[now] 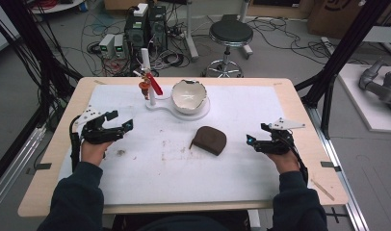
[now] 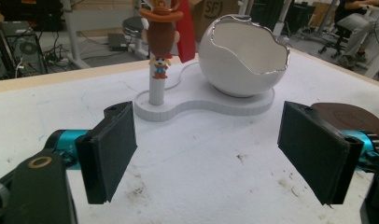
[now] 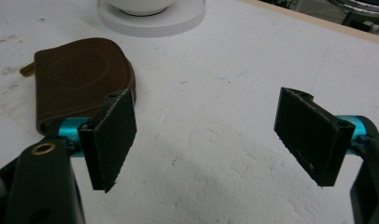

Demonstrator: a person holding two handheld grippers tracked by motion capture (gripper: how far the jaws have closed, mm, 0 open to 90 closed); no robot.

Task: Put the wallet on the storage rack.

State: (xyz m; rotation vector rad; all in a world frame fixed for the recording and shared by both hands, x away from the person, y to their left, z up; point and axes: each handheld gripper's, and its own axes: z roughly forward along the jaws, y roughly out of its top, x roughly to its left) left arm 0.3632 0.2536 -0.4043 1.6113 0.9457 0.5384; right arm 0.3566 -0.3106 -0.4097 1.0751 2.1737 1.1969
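A pale wooden table (image 1: pixel 299 103) carries a white mat (image 1: pixel 241 159) that covers most of its top, leaving a bare wood border. The mat is smudged with brown stains near its middle. At 12 o'clock on the mat sits a white stand (image 1: pixel 165 106) with a flat base, bearing a cracked eggshell-shaped bowl (image 1: pixel 188 95) and, at the bowl's 9 o'clock, a thin post topped by a small figure (image 1: pixel 144 86). A brown leather pouch (image 1: pixel 210 139) lies flat near the centre, toward 3 o'clock.
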